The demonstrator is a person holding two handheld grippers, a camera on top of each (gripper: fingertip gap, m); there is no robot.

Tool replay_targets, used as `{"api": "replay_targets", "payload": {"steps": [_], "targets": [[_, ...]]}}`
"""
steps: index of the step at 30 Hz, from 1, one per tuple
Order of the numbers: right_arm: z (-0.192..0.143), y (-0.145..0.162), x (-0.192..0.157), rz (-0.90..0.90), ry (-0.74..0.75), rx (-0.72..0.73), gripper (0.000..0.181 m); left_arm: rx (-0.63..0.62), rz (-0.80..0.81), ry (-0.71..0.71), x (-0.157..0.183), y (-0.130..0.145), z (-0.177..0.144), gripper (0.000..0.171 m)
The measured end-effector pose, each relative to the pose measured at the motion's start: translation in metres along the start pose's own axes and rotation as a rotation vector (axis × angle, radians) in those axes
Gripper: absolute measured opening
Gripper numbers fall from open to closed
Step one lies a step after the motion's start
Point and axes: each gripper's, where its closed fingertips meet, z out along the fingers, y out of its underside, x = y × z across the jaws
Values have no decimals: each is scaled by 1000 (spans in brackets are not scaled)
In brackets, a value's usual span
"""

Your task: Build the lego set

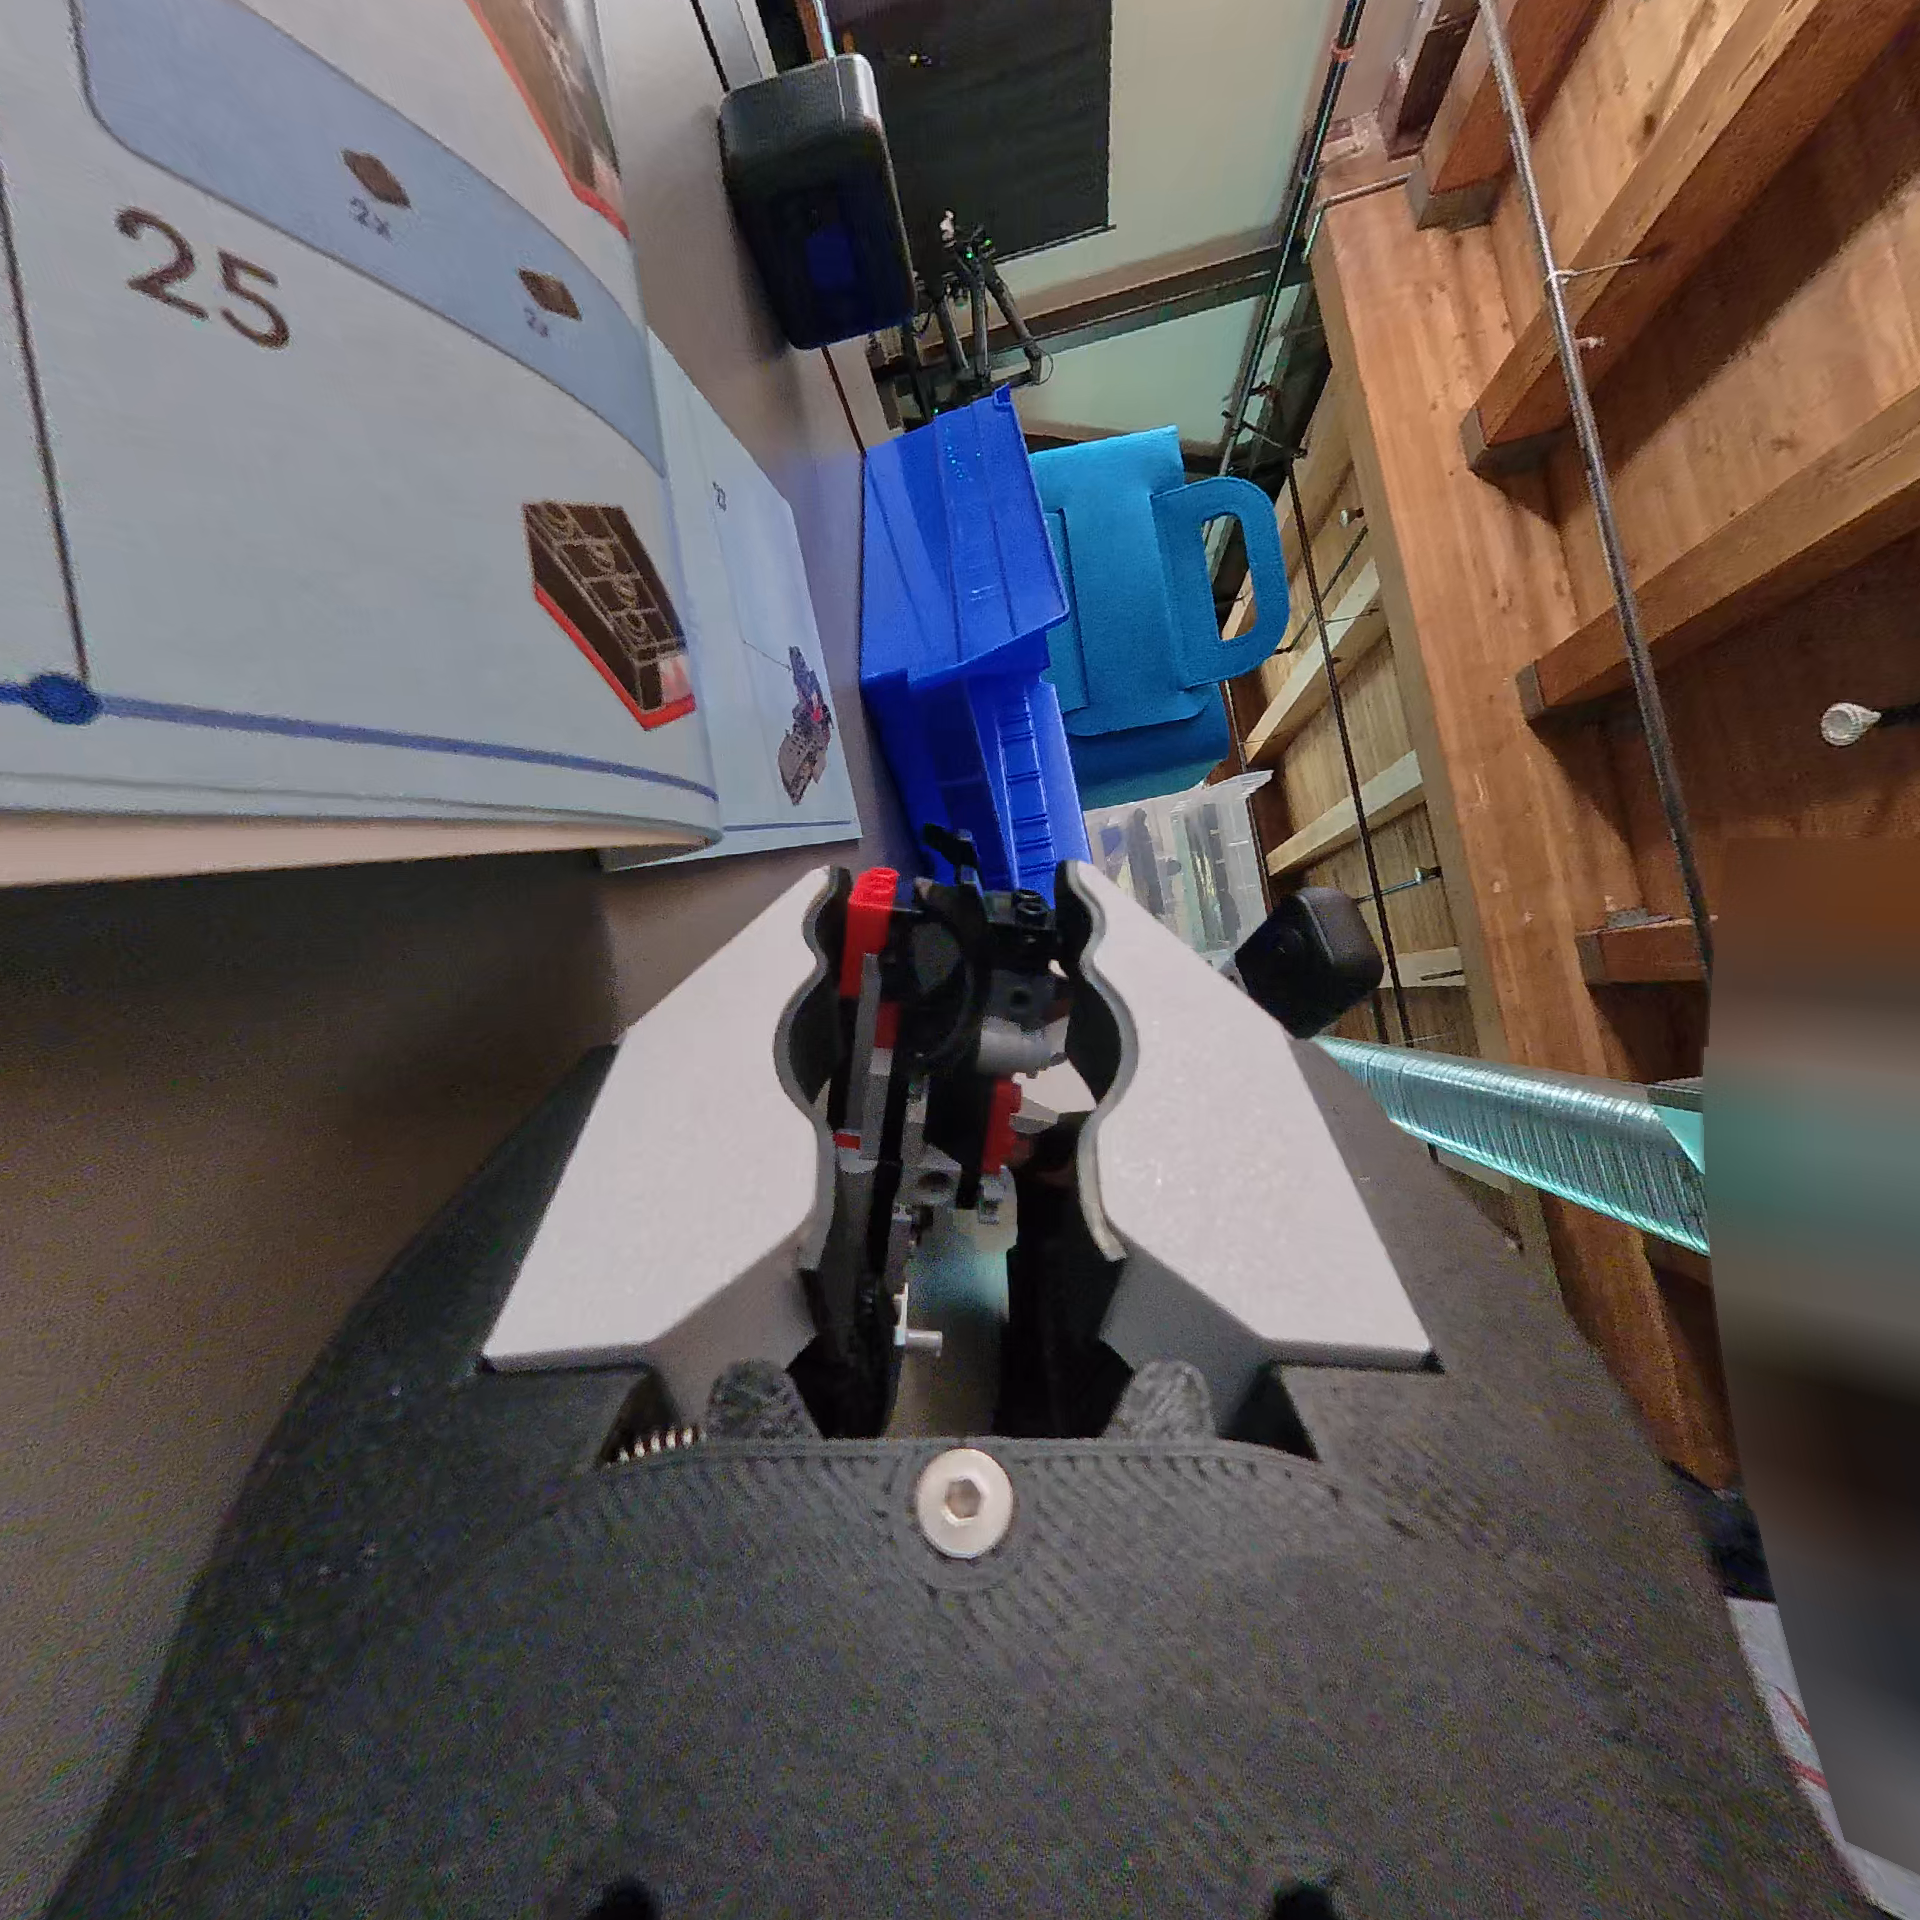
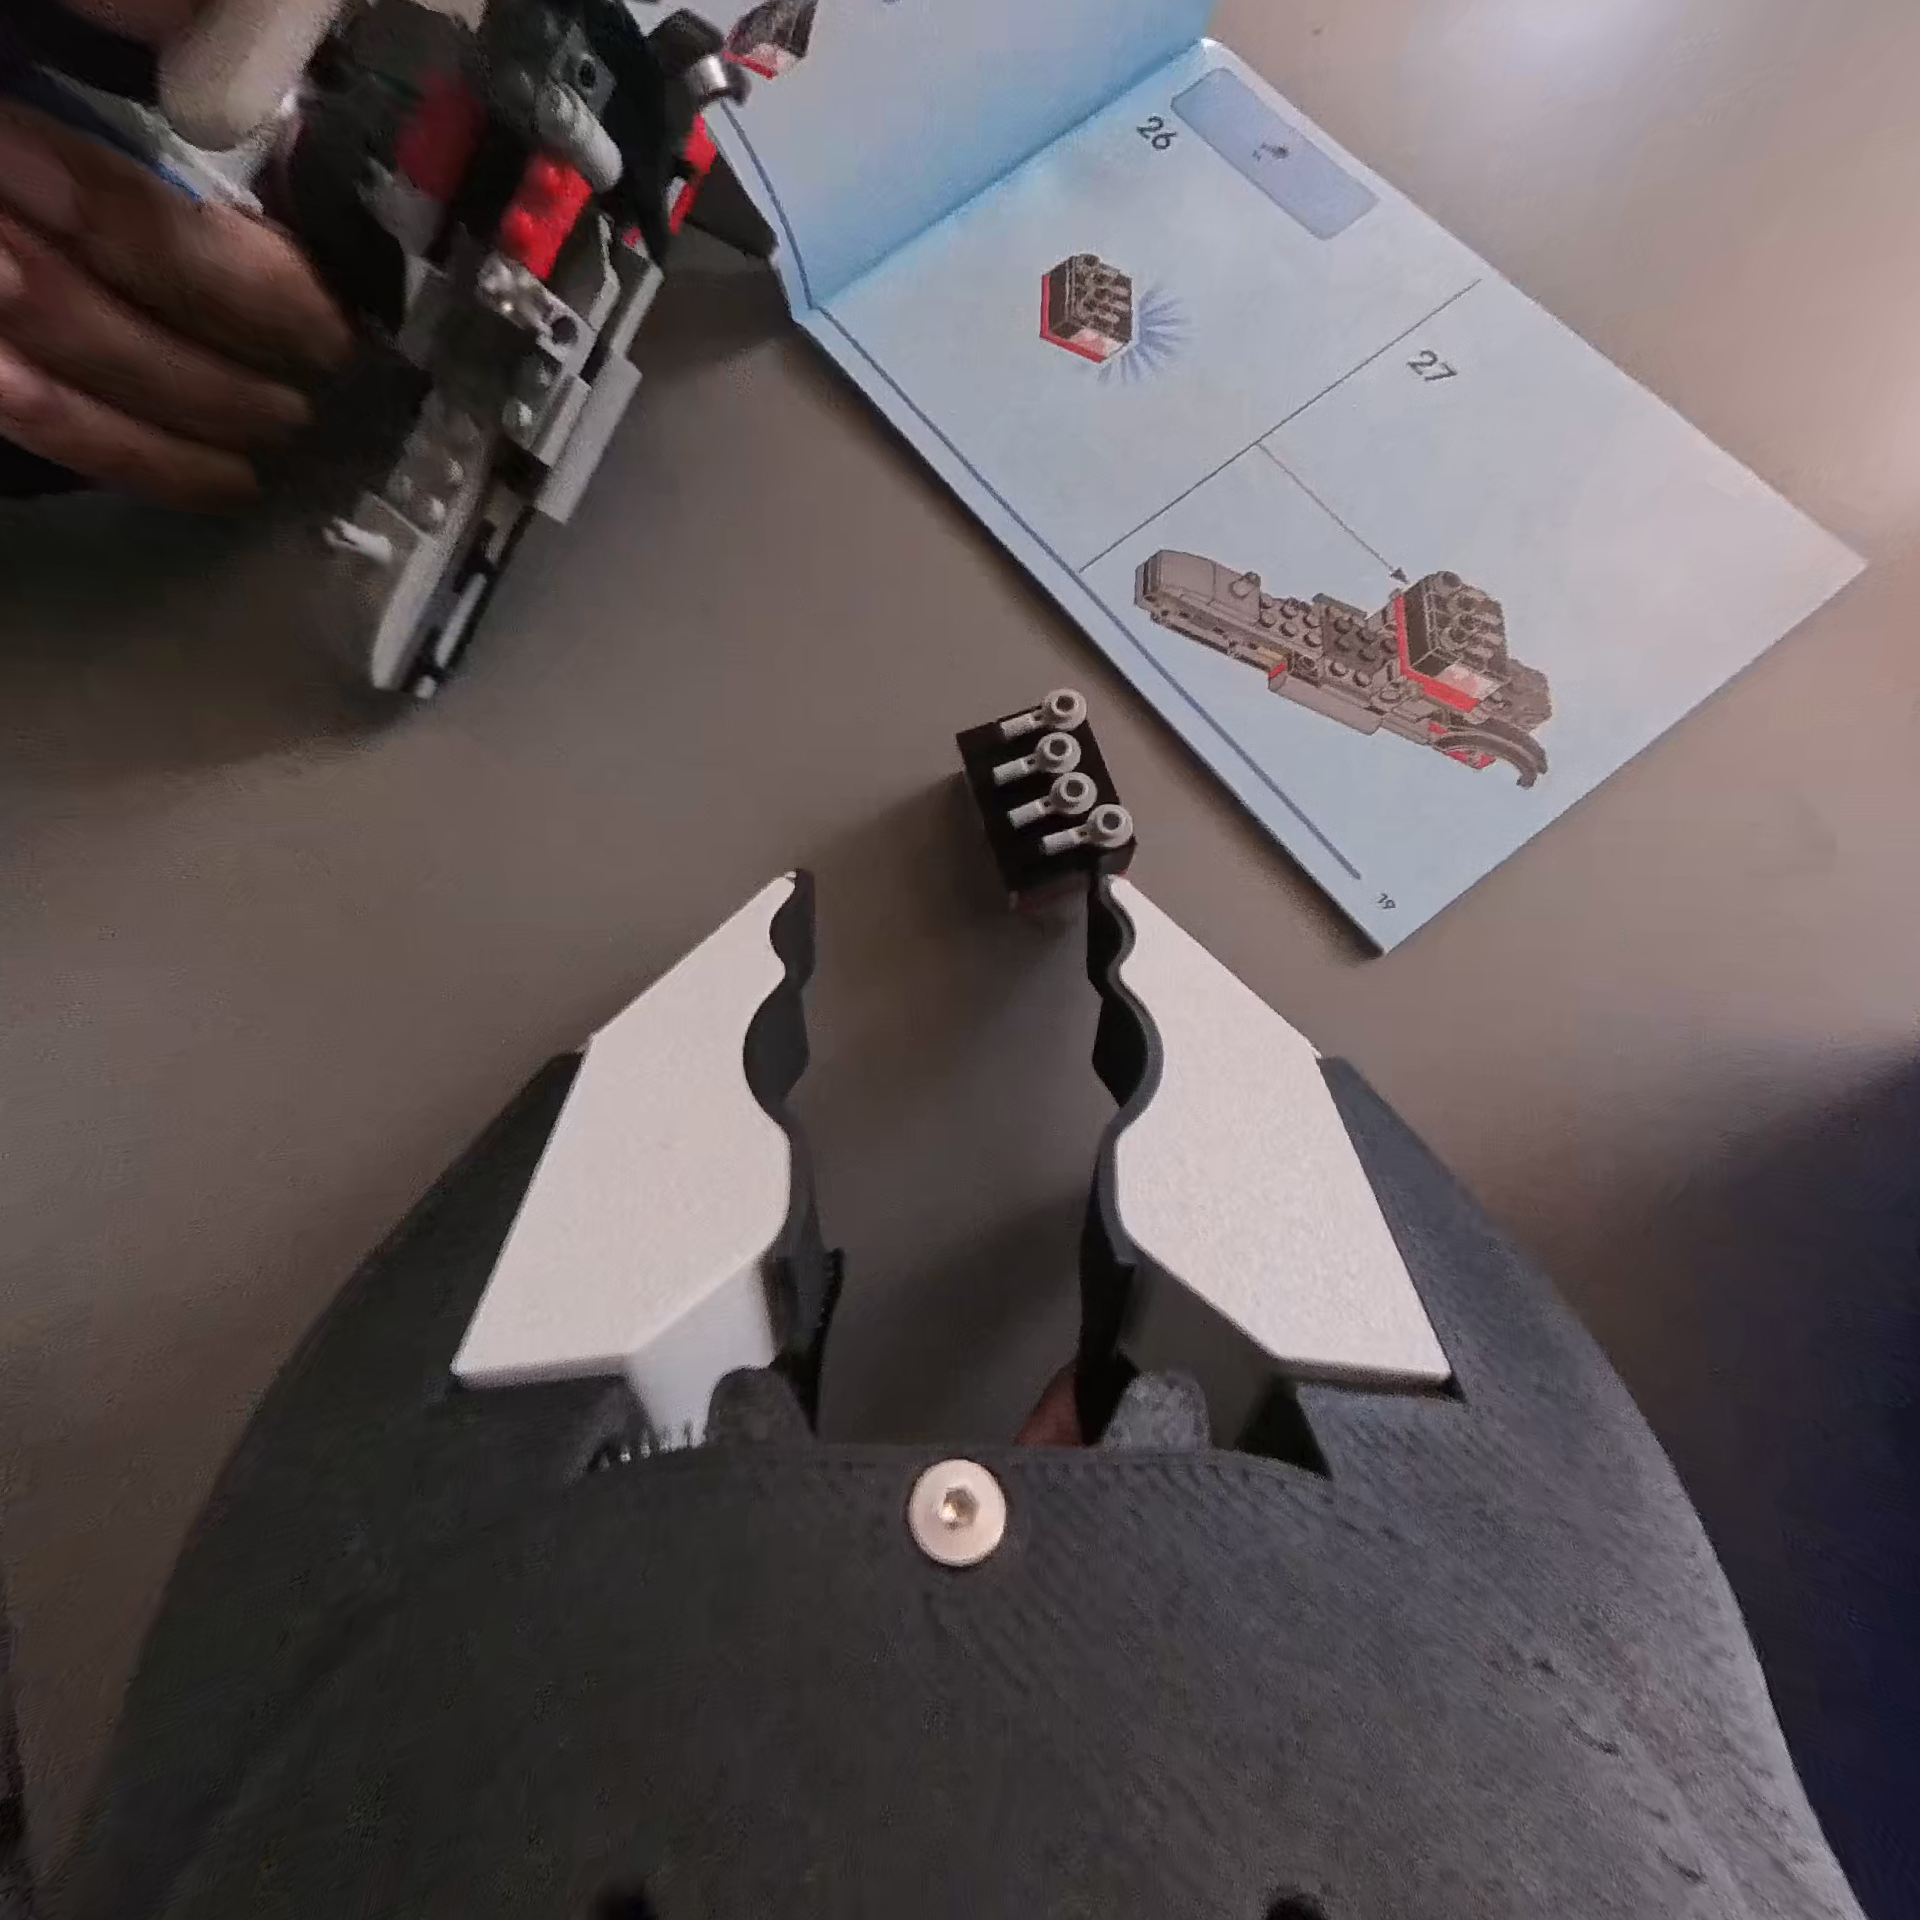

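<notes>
The left gripper [image 1: 951, 914] is clamped on the lego model [image 1: 925, 1049], a grey, black and red build wedged between its two fingers and lifted off the table [image 1: 260, 1143]. In the right wrist view the model [image 2: 499, 343] sits at the far left, blurred, with a hand [image 2: 135, 312] beside it.

The right gripper [image 2: 951, 883] hovers low over the table [image 2: 520, 831] with its fingers spread and nothing between them. A small black block [image 2: 1044, 805] carrying four grey pins lies on the table just beyond its right fingertip, very close to it or touching; I cannot tell which.

The open booklet [image 2: 1195, 416] lies at the far right. A blue bin [image 1: 961, 623] stands beyond the model in the left view.
</notes>
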Motion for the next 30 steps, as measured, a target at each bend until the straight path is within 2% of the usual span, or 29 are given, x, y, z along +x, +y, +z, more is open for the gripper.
{"api": "replay_targets", "payload": {"steps": [12, 16, 21, 25, 30], "targets": [[-12, -11, -9, 9, -3, 64, 53, 28, -30, -9, 1, -1, 7, 39], [-16, -28, -29, 44, -55, 171, 56, 68, -37, -6, 6, 0, 15, 39], [-13, -49, -62, 95, -93, 293, 71, 116, -64, 0, 10, 5, 26, 39], [2, -50, -69, 94, -31, 274, 75, 142, -72, 1, 13, 8, 30, 39], [17, -47, -69, 35, 36, 206, 67, 154, -83, 6, 15, 10, 30, 39]]}}
